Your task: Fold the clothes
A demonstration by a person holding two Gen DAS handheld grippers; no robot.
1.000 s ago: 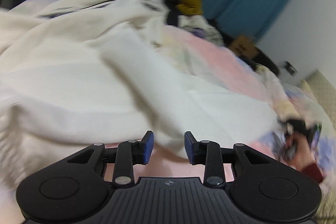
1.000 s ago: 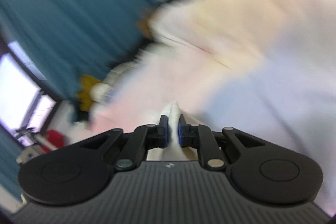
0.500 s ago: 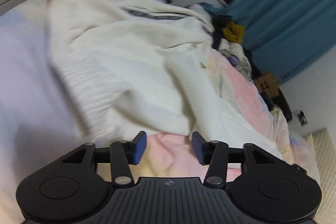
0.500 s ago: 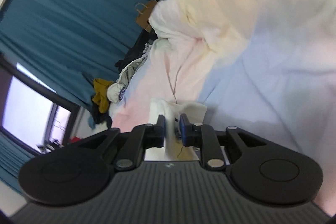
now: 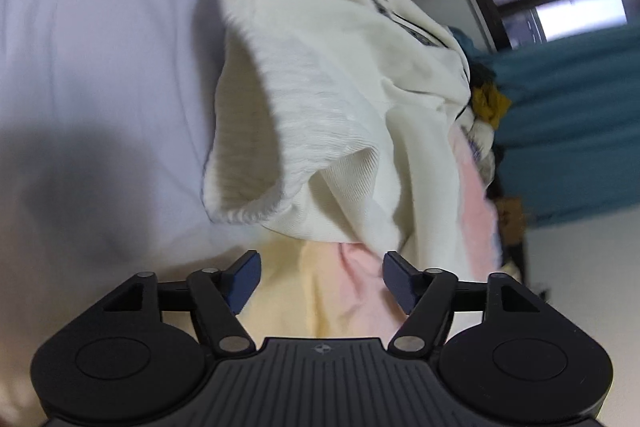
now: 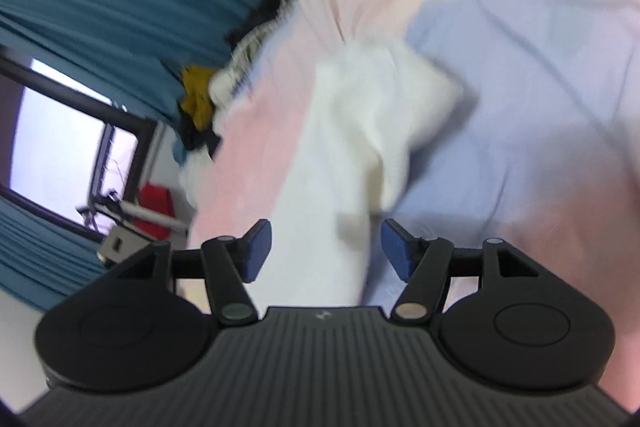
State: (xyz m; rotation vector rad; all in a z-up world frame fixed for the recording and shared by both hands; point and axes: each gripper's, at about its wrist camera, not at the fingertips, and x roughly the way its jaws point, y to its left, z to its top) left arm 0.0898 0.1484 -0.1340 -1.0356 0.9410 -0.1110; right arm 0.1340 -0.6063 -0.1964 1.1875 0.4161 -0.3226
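Left wrist view
Garment: one cream knit top (image 5: pixel 320 87) lies rumpled on the pastel bedsheet (image 5: pixel 100 47), its ribbed hem (image 5: pixel 256 203) curled up just ahead of the fingers.
Left gripper (image 5: pixel 320 281): jaws wide apart, nothing between them but sheet.
Handling: judged soft, light and limp; it will sag and bunch wherever it is unsupported. The ribbed hem looks the firmest place to pinch.
Count: one top, one heap of other clothes (image 5: pixel 484 115) at the far edge.

Right wrist view
Garment: a white length of it (image 6: pixel 352 147), blurred, runs from between the fingers out over the sheet (image 6: pixel 540 67).
Right gripper (image 6: pixel 326 247): jaws spread wide; cloth lies in the gap but is not clamped.
Handling: the loose fabric is likely to slip unless pinched through a doubled edge.
Count: one strip; sleeve or body, cannot tell.
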